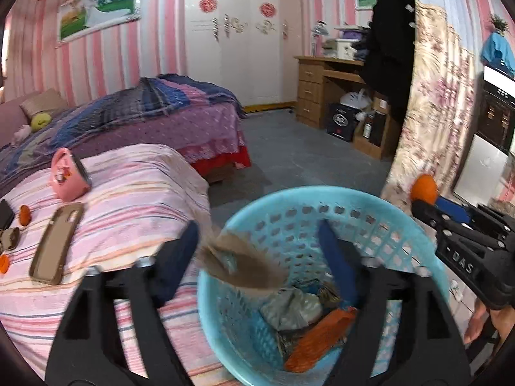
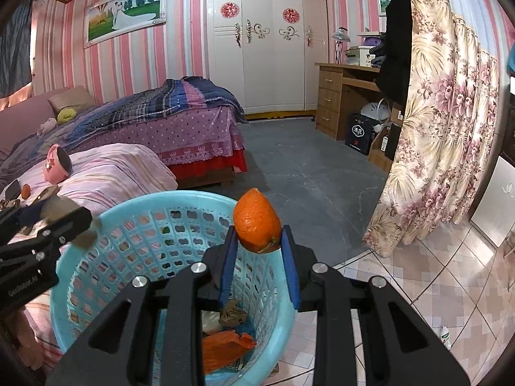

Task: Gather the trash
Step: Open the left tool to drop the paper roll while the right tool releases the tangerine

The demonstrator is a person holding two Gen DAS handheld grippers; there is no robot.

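A light blue plastic basket (image 1: 289,193) (image 2: 161,197) stands on the floor beside the bed. It holds an orange bag (image 1: 322,337) (image 2: 225,345) and crumpled wrappers (image 1: 291,308). My left gripper (image 1: 257,254) is open above the basket. A blurred brown scrap (image 1: 241,265) (image 2: 85,239) hangs in the air between its fingers, at the basket's rim. My right gripper (image 2: 257,241) is shut on an orange piece of fruit peel (image 2: 257,222) (image 1: 424,190), held over the basket's right rim.
A pink-striped sheet (image 1: 135,193) to the left carries a tipped pink mug (image 1: 69,175), a tan phone case (image 1: 54,241), small orange bits (image 1: 24,215) and a dark phone (image 1: 5,214). A floral curtain (image 2: 434,128) hangs at right; a wooden desk (image 2: 341,96) stands behind.
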